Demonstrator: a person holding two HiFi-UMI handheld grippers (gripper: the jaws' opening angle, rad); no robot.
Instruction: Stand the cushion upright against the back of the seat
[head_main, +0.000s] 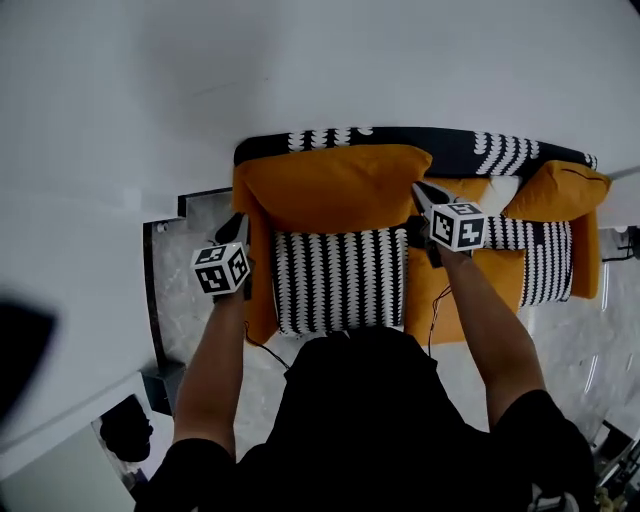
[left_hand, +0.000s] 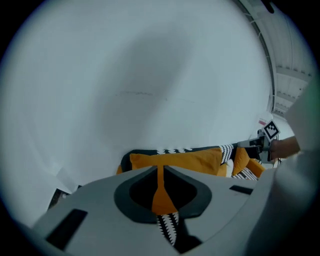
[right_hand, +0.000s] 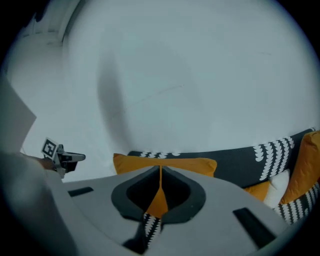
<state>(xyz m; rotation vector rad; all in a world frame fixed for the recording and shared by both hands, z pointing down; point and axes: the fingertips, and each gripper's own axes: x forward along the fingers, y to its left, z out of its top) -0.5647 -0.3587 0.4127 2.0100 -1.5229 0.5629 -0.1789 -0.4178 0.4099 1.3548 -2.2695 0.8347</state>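
At the left end of the sofa (head_main: 450, 148), the left hand-held gripper (head_main: 238, 226) pinched the left end of the orange cushion (head_main: 335, 185), a strip of fabric caught between its nearly closed jaws. The cushion sat above the striped seat (head_main: 340, 282), its top edge at the sofa's dark back. Its long axis ran side to side along that back, broad face turned forward and up. The right hand-held gripper (head_main: 424, 194) was clamped on the cushion's right end, near the sofa's middle.
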